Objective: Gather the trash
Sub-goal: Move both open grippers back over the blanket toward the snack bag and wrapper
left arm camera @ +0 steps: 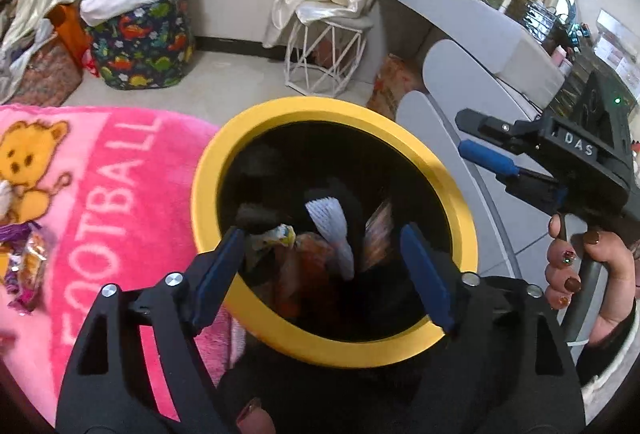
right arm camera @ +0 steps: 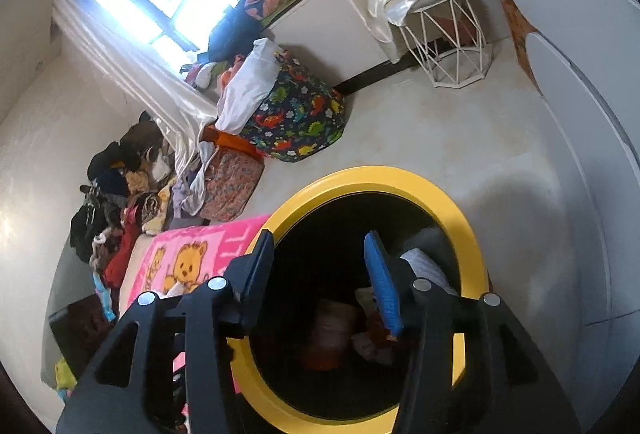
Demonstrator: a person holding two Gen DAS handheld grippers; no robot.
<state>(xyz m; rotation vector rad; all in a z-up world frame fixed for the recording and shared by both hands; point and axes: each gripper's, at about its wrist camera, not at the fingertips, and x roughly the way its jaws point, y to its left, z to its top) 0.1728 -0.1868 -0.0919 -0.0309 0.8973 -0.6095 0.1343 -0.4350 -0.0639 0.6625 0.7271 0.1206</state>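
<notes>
A black bin with a yellow rim (left arm camera: 208, 193) stands beside a pink blanket (left arm camera: 120, 173). My left gripper (left arm camera: 324, 258) hangs open over its mouth, jaws wide, nothing pressed between the pads. Below it in the bin lie a white paper (left arm camera: 328, 222) and crumpled wrappers (left arm camera: 288, 266). My right gripper (right arm camera: 320, 266) is open too, over the same yellow rim (right arm camera: 460, 218), with wrappers (right arm camera: 332, 330) on the bin's dark floor. In the left wrist view the right gripper (left arm camera: 476, 139) comes in from the right, held by a hand (left arm camera: 580, 274). More candy wrappers (left arm camera: 28, 262) lie on the blanket at far left.
A white wire stool (left arm camera: 324, 53) and a dinosaur-print bag (left arm camera: 140, 45) stand on the floor beyond the bin. A white dressing table (left arm camera: 460, 17) with clutter runs along the right. Piled clothes (right arm camera: 112, 193) line the wall past the blanket (right arm camera: 180, 254).
</notes>
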